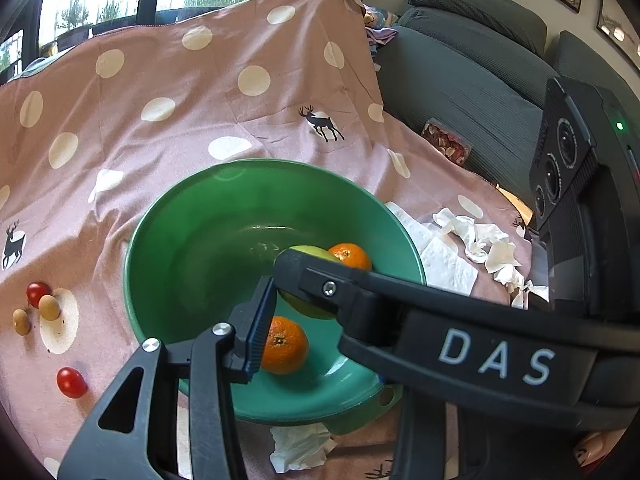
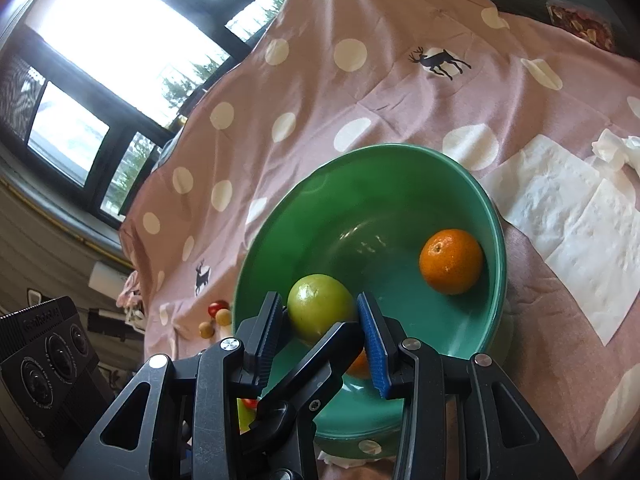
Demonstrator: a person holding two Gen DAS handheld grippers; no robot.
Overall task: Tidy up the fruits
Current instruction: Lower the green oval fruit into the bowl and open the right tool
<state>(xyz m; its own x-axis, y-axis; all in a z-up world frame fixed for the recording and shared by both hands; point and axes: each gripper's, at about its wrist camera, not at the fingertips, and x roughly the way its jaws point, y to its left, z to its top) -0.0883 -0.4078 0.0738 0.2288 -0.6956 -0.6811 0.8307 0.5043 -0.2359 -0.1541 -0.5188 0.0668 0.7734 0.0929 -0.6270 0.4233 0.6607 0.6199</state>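
Both tongs [image 2: 322,332] [image 1: 276,300] agape — crossed

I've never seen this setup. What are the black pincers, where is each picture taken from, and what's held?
A person holds a two-finger gripper in each hand; a fisheye camera on each looks along its fingers. One picture comes from the left gripper, one from the right gripper. Both reach into a green bowl on a pink dotted cloth. Inside lie a green apple and two mandarins. The right gripper's pads flank the apple; whether they squeeze is unclear. The left looks open. Cherry tomatoes and paper napkins lie outside.
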